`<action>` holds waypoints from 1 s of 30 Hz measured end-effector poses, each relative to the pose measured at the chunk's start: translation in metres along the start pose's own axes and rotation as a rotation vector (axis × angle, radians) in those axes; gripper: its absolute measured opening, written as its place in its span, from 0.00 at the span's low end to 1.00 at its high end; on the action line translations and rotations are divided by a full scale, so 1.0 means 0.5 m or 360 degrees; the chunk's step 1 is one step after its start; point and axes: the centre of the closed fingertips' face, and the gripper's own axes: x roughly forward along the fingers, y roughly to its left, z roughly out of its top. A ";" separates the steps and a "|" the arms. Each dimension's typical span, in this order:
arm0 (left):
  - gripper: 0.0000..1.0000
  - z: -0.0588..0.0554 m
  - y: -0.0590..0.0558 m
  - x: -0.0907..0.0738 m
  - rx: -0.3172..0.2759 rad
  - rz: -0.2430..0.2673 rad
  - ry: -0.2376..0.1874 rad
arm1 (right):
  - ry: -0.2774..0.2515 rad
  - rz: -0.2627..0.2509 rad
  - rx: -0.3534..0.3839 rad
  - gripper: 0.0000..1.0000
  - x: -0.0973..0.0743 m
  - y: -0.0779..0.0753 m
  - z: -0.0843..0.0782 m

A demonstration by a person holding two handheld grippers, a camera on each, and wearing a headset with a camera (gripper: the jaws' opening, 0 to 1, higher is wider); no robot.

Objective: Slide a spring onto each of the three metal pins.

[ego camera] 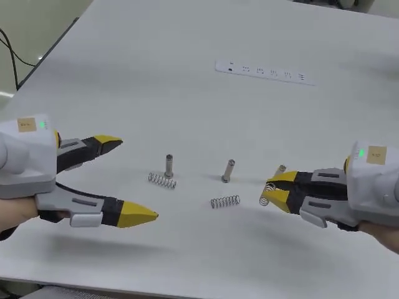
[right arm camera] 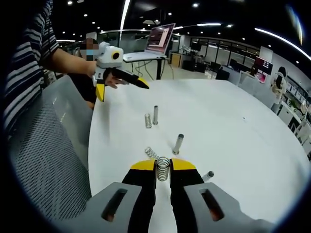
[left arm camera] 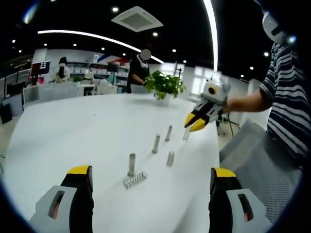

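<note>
Three short metal pins stand upright in a row on the white table: one on the left [ego camera: 169, 164], one in the middle [ego camera: 229, 170], one on the right [ego camera: 280, 169]. A loose spring [ego camera: 162, 180] lies by the left pin. Another spring [ego camera: 225, 201] lies in front of the middle pin. My right gripper [ego camera: 275, 189] is shut on a third spring [ego camera: 266, 195], just in front of the right pin. The right gripper view shows that spring [right arm camera: 163, 170] pinched between the fingertips, beside the nearest pin [right arm camera: 208, 175]. My left gripper [ego camera: 128, 180] hovers wide open left of the left pin, holding nothing.
A white power strip [ego camera: 262, 71] lies farther back on the table. The table's left edge [ego camera: 53, 47] runs diagonally at the upper left. In the left gripper view, people stand behind the far edge beside a potted plant [left arm camera: 164, 85].
</note>
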 end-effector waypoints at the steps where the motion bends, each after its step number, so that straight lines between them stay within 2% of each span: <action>1: 0.98 0.002 -0.001 0.000 0.0001 0.0001 -0.0004 | -0.0003 -0.0014 0.0011 0.07 -0.003 -0.006 -0.001; 12: 0.98 -0.002 -0.002 0.001 0.0003 0.0010 0.0010 | -0.0090 -0.0219 0.0093 0.07 -0.042 -0.084 0.021; 21: 0.98 -0.004 -0.001 0.000 -0.0012 0.0019 0.0007 | -0.0116 -0.0291 0.0126 0.07 -0.050 -0.117 0.028; 30: 0.98 -0.004 0.001 -0.004 -0.0024 0.0028 -0.0001 | -0.0142 -0.0343 0.0216 0.07 -0.043 -0.147 0.028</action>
